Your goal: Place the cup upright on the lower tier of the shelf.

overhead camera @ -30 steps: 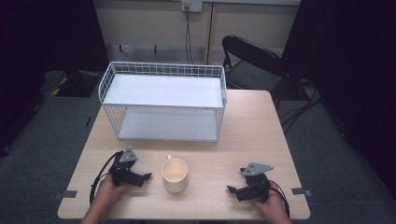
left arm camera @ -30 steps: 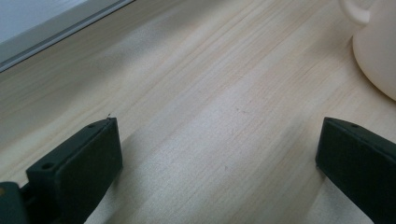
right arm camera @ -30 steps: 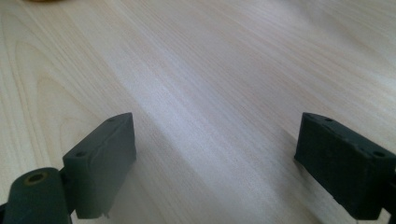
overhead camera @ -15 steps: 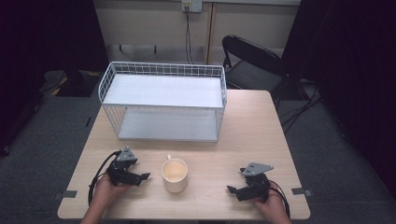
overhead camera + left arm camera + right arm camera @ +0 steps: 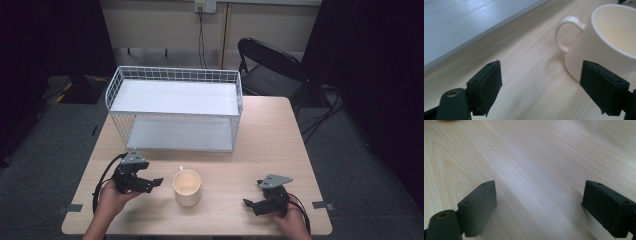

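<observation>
mug [image 5: 187, 187] just right of left hand-held gripper [image 5: 156, 182] | both jaws wide, empty

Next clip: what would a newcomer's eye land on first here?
Probably the cream mug, standing upright near the front edge of the wooden table, between the two hand-held grippers. Behind it, a white wire rack with two shelves takes up the far left of the table. The left gripper is open with its jaws pointing at the mug, and the right gripper is open above bare wood.
</observation>
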Available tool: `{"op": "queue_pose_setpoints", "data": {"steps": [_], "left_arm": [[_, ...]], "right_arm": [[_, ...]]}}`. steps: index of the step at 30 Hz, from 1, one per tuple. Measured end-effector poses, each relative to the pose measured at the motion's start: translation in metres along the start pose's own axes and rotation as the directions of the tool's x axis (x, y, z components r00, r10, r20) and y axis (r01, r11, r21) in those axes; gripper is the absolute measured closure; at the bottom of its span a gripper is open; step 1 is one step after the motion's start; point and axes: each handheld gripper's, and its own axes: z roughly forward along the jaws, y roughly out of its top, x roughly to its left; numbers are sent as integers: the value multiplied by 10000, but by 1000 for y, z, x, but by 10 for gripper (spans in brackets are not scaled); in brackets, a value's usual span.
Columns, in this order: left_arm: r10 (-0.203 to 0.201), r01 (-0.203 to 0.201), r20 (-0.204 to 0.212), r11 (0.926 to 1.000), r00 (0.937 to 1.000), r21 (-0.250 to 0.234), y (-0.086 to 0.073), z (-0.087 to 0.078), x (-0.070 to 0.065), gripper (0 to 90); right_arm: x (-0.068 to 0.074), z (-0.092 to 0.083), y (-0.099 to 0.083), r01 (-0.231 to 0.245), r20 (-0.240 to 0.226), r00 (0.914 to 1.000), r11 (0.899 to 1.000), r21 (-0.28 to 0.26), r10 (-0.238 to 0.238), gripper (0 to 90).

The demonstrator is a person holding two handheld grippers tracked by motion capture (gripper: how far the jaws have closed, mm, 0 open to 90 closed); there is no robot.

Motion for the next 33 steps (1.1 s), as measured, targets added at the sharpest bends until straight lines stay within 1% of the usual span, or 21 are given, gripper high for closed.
{"op": "queue_pose_setpoints", "data": {"steps": [1, 3, 5, 7, 8, 10, 12, 13, 14, 15, 16, 19, 20, 21, 24, 27, 29, 31, 33], "left_arm": [[14, -14, 96, 10000, 10000, -1, 3, 0, -3, 178], [77, -77, 96, 10000, 9999, 12, 4, -1, -4, 182], [138, -138, 222, 9999, 9997, 14, 10, 0, -9, 184], [153, -154, 274, 9999, 9995, 19, 12, 0, -11, 183], [180, -181, 414, 9998, 9990, 22, 15, 0, -15, 183], [261, -263, 430, 9996, 9987, 53, 18, 0, -19, 183], [268, -270, 563, 9996, 9981, 31, 21, 1, -22, 183], [268, -270, 563, 9996, 9981, 31, 21, 1, -22, 183], [295, -296, 580, 9996, 9979, 8, 24, 1, -26, 184], [223, -224, 649, 9998, 9976, -2, 25, 2, -27, 183], [240, -240, 691, 9997, 9973, -14, 26, 2, -28, 184], [278, -280, 736, 9996, 9969, 16, 28, 4, -30, 184], [211, -216, 772, 9997, 9968, 60, 29, 6, -32, 183], [252, -261, 801, 9996, 9965, 111, 29, 7, -33, 183], [132, -135, 839, 9999, 9964, 38, 30, 8, -34, 183], [199, -205, 791, 9998, 9967, 69, 32, 8, -35, 186], [248, -262, 851, 9995, 9961, 164, 33, 11, -37, 186], [163, -180, 917, 9997, 9957, 177, 33, 13, -38, 188], [128, -155, 919, 9995, 9957, 291, 33, 17, -39, 198]], "right_arm": [[0, 0, 0, 3, 10, 10000, 10000, 11, -3, 115], [0, 0, 0, 2, 6, 10000, 10000, 6, -2, 115], [0, 0, 0, 0, -1, 10000, 10000, -4, 0, 114], [0, 0, 0, 2, 3, 10000, 10000, 0, -2, 115], [0, 0, 0, 2, 4, 10000, 10000, 1, -2, 114], [0, 0, 0, 3, 2, 10000, 10000, 0, -3, 115], [0, 0, 0, 1, 2, 10000, 10000, 0, -1, 115], [0, 0, 0, 1, 2, 10000, 10000, 0, -1, 115], [0, 0, 0, 0, 0, 10000, 10000, -3, 0, 115], [0, 0, 0, 4, 9, 10000, 10000, 6, -4, 115], [0, 0, 0, 2, 9, 10000, 10000, 6, -2, 115], [0, 0, 0, 3, 2, 10000, 10000, 0, -3, 115], [0, 0, 0, 1, 8, 10000, 10000, 8, -1, 115], [0, 0, 0, 5, 9, 10000, 10000, 7, -5, 115], [0, 0, 0, 4, 9, 10000, 10000, 11, -4, 115], [0, 0, 0, 3, 2, 10000, 10000, -5, -3, 115], [0, 0, 0, 1, 2, 10000, 10000, -4, -1, 115], [0, 0, 0, 5, 9, 10000, 10000, 6, -5, 115], [0, 0, 0, 5, 9, 10000, 10000, 7, -5, 115]]}}
